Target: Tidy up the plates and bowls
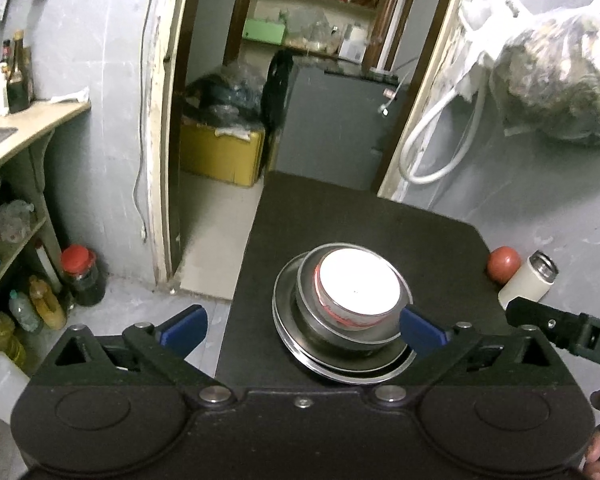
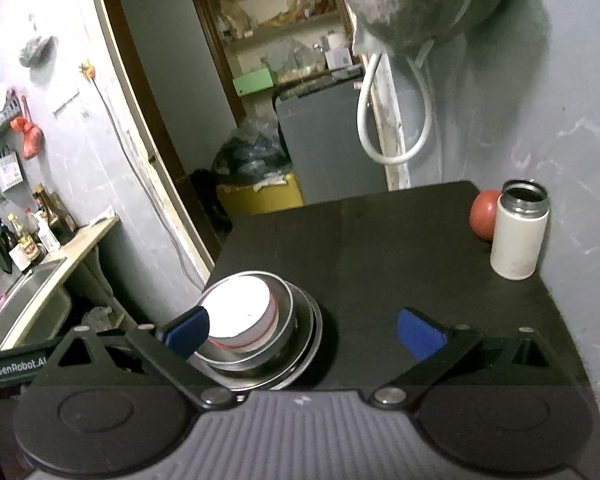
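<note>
Both grippers (image 1: 300, 328) (image 2: 302, 330) level, jaws seemingly spread.

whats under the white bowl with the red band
The white bowl with the red band sits nested in a steel bowl, on stacked steel plates. Their centres are covered, and the exact plate count is unclear.

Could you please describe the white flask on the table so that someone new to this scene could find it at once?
Start at the black table and go to its far right corner by the grey wall. There the white flask stands upright, lid off, with a dark open steel mouth. A round red fruit sits just beside it; the flask is the tall cylinder.
</note>
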